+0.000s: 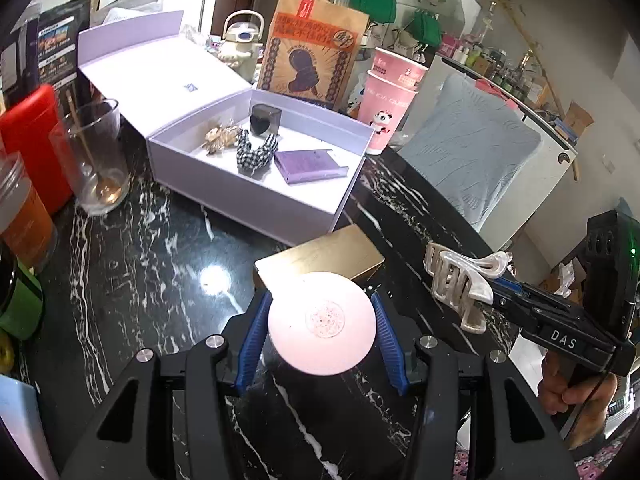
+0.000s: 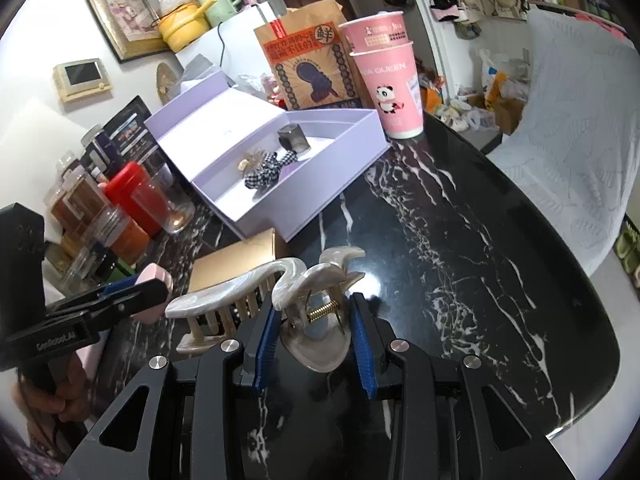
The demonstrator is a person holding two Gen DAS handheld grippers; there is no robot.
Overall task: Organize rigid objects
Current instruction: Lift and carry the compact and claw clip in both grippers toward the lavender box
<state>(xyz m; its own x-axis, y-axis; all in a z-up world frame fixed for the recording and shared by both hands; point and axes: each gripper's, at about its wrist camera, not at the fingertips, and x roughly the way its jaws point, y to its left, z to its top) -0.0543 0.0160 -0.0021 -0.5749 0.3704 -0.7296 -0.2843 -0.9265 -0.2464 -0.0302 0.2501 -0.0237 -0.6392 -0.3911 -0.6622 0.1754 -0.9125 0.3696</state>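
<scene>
My left gripper [image 1: 322,322] is shut on a round pink compact [image 1: 322,323], held above the black marble table in front of a gold box [image 1: 320,254]. My right gripper [image 2: 314,330] is shut on a pearly hair claw clip [image 2: 312,292]; the clip also shows in the left wrist view [image 1: 460,284]. An open lilac box [image 1: 264,196] stands beyond. It holds a checked scrunchie [image 1: 256,150], a purple booklet [image 1: 310,165], a gold hair clip [image 1: 219,138] and a dark heart-marked box [image 1: 264,119].
A glass with a spoon [image 1: 98,160], a red canister [image 1: 34,136] and jars stand at the left. A brown paper bag [image 1: 312,48] and stacked pink cups [image 1: 386,94] stand behind the lilac box. The table edge curves away on the right [image 2: 560,280].
</scene>
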